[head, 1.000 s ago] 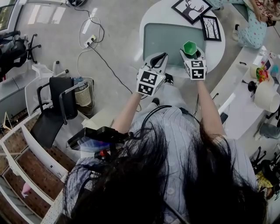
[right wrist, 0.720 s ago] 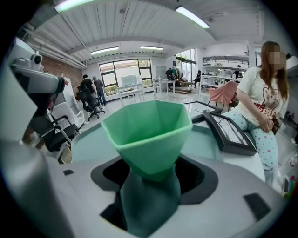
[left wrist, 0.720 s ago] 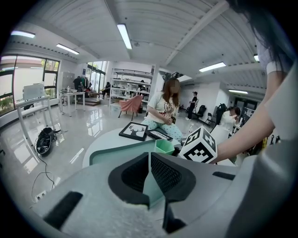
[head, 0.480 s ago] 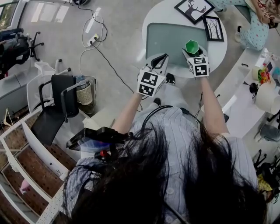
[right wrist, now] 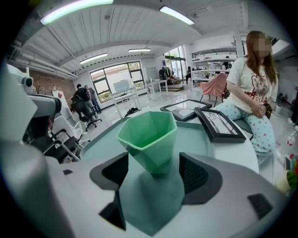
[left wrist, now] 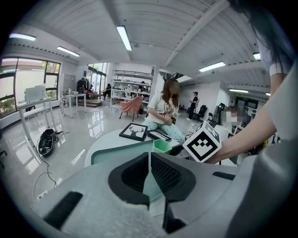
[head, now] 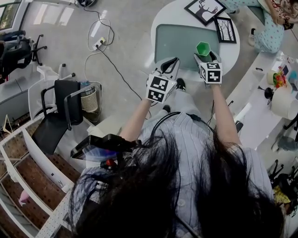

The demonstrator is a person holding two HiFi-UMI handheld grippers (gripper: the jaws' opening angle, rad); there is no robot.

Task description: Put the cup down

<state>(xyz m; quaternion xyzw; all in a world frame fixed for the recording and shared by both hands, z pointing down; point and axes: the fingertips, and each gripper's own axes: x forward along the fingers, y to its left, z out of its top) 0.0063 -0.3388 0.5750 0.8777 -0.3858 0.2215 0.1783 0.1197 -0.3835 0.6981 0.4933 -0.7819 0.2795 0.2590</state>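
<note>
- R tool (right wrist: 153,173) is clamping the green faceted cup (right wrist: 148,137) by its narrow lower part, w/ one dark pad pressing on each side.
- Cup is standing upright, mouth facing up. Its long axis is running approx vertical, tapering from the wide rim down to the base.
- Inside the cup only plain green wall is showing. The inner bottom is sitting out of sight in both views.
- In head view the cup (head: 203,49) is sitting over the near part of the teal mat (head: 186,39) on the round white surface (head: 163,18), w/ the R tool (head: 204,56) just behind it.
- Can't tell whether the base is touching the mat, as the tool body is covering that spot.
- L tool (left wrist: 149,174) is holding its jaws together, pad to pad, gripping nothing. It is hovering (head: 169,63) at the near edge of the surface, just beside the R tool.
- Two black frames are lying flat on the far side. The tree frame (head: 224,29) is lying nearer the cup, and the deer frame (head: 203,9) is getting cut off by the top edge of head view.
- Person in dotted trousers (right wrist: 253,125) is sitting beyond the frames and is mostly cropped in head view.
- Mesh bin (head: 87,100) is standing on the floor by a black chair (head: 58,116). Contents are too small to make out.
</note>
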